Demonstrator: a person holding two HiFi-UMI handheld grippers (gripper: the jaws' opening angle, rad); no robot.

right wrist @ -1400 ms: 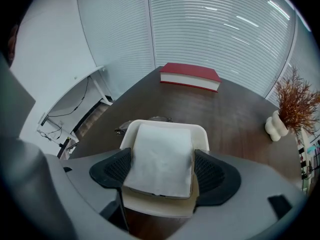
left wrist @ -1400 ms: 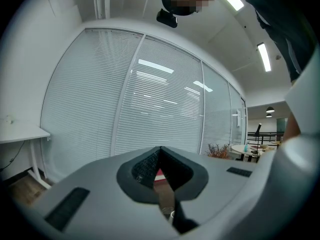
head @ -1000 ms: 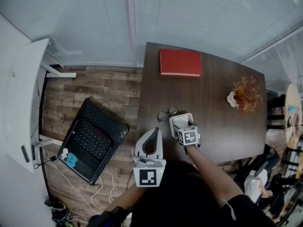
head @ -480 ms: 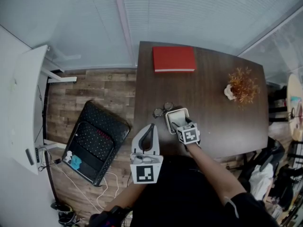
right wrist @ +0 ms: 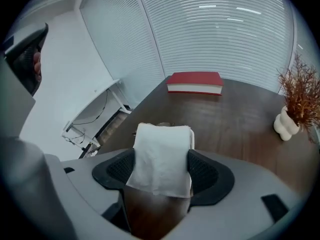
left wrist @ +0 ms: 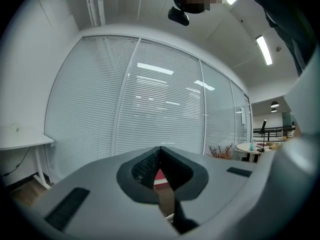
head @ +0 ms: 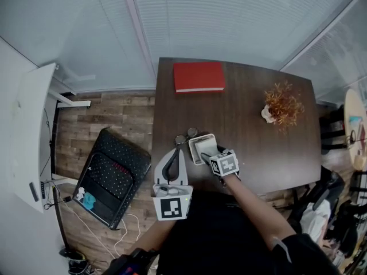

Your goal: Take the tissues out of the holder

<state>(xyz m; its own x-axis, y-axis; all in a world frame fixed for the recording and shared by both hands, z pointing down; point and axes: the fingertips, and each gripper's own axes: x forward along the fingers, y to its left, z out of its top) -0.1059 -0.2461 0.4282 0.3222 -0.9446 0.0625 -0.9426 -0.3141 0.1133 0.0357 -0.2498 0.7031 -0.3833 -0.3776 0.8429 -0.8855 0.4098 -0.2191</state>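
Note:
A white tissue holder stands near the front left of the dark table, with a stack of white tissues upright in it. My right gripper reaches over the holder from the front. In the right gripper view both pads of the right gripper press on the sides of the stack. My left gripper hangs off the table's front left edge, shut and holding nothing. Its tips meet in the left gripper view, pointing at the window blinds.
A pair of glasses lies just left of the holder. A red book lies at the table's far edge, and a dried plant in a white vase stands at the right. A black chair stands on the floor to the left.
The head camera has swung, so the table sits further left and lower in the picture. The right gripper stays at the holder and the left gripper stays beside the table edge.

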